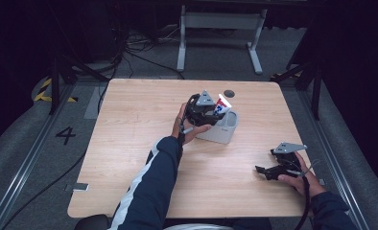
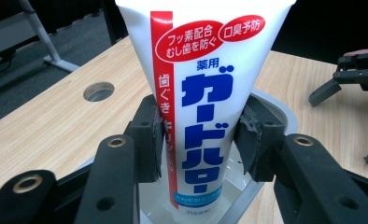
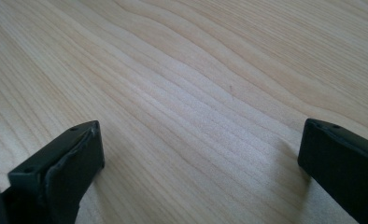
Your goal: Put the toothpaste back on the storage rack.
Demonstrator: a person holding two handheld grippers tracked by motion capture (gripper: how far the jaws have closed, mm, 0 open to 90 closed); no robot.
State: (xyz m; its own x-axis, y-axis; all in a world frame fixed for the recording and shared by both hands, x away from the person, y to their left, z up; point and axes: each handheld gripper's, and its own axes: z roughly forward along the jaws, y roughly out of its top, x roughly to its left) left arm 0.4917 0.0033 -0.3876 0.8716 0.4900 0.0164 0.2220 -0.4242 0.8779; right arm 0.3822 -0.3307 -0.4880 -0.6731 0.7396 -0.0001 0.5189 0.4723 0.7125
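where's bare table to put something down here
Bare wood runs along the table's left side, the near edge between the sleeve and the right gripper, and the far right corner. Crowded mid-table: the left gripper holds the tube in the bin.

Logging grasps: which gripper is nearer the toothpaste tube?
Left. The left gripper clamps the toothpaste tube over the grey container; the right gripper rests apart.

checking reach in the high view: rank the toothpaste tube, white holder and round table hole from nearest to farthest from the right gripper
1. white holder, up-left of the right gripper
2. toothpaste tube, standing in the holder, clamped by the left gripper
3. round table hole, near the far edge
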